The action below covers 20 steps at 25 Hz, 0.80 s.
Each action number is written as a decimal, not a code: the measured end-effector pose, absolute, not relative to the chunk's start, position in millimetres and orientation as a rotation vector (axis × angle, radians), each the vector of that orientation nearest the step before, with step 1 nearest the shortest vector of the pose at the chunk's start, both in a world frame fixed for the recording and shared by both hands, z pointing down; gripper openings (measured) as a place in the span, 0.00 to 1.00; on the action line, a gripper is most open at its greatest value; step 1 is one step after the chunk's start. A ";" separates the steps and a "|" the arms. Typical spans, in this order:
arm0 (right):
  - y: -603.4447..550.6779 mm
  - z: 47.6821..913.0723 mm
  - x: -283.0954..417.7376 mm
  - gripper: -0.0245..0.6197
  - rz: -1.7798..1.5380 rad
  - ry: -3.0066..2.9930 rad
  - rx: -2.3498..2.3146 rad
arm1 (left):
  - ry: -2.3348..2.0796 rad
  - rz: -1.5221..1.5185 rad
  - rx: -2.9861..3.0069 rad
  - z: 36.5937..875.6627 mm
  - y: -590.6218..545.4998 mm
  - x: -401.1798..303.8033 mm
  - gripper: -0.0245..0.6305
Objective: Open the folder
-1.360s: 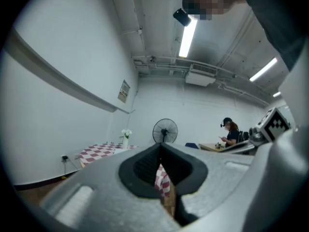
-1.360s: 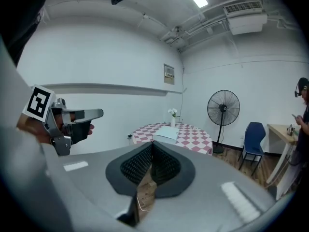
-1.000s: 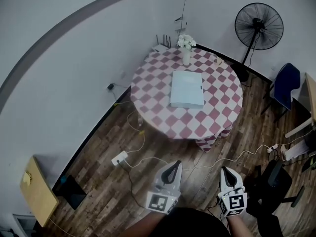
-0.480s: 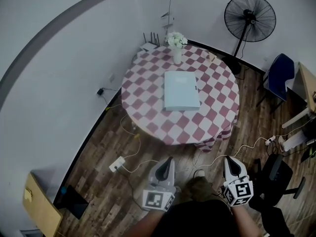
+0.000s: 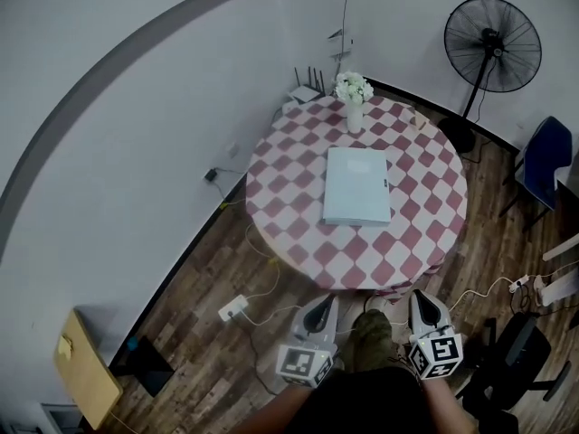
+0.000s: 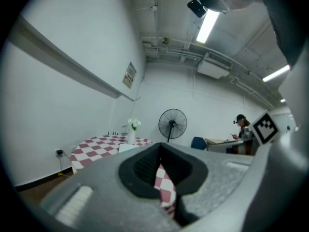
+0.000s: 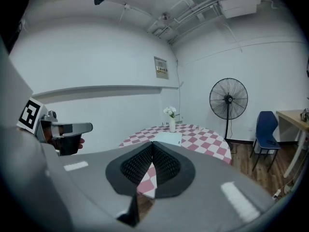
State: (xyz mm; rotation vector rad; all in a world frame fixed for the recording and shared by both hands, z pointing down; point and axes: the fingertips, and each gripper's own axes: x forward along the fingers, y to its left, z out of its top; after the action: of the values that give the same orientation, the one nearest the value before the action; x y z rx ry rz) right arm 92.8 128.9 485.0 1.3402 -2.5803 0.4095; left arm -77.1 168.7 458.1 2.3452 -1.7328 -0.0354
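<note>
Lying flat on the checkered table (image 5: 289, 208) is the closed folder (image 5: 357, 186).

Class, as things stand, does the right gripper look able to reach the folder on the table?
Probably not yet. The right gripper hangs shut over the floor, short of the table, while the folder lies mid-table. Nothing blocks the way; the person would need to step closer.

text: none legible | wall notice (image 7: 161, 67): print too small to read
</note>
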 end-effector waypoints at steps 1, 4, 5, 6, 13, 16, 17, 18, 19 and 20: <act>118.5 486.4 93.6 0.04 0.418 -2.593 1.329 | -1.739 -0.020 2.338 459.7 158.2 -74.5 0.04; 87.2 495.8 101.3 0.04 0.434 -2.601 1.306 | -1.739 0.013 2.323 468.5 123.9 -63.7 0.04; 75.7 500.3 104.0 0.04 0.443 -2.594 1.300 | -1.731 0.027 2.325 473.4 110.5 -59.4 0.04; 64.0 504.8 106.4 0.04 0.454 -2.589 1.292 | -1.721 0.042 2.326 479.5 96.7 -54.8 0.04; -16.3 537.3 127.9 0.04 0.491 -2.570 1.274 | -1.648 0.192 2.297 535.7 15.2 -14.4 0.04; -48.9 554.8 136.4 0.04 0.549 -2.552 1.277 | -1.612 0.244 2.304 550.8 -14.7 -1.5 0.04; -59.3 560.5 137.6 0.04 0.569 -2.549 1.275 | -1.611 0.259 2.305 553.7 -24.3 -0.1 0.04; -69.6 566.7 138.0 0.04 0.593 -2.544 1.273 | -1.617 0.272 2.300 556.3 -33.1 -0.2 0.04; -79.7 573.3 137.7 0.04 0.624 -2.537 1.269 | -1.626 0.282 2.289 558.6 -41.0 -1.1 0.04; -89.4 579.9 136.9 0.04 0.657 -2.529 1.259 | -1.635 0.286 2.273 560.7 -48.1 -2.0 0.04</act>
State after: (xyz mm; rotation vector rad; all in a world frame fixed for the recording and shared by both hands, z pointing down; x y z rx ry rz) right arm 136.9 -89.4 579.9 1.2591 -2.5285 0.6574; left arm -2.0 -48.1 560.7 2.2729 -1.6349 0.2862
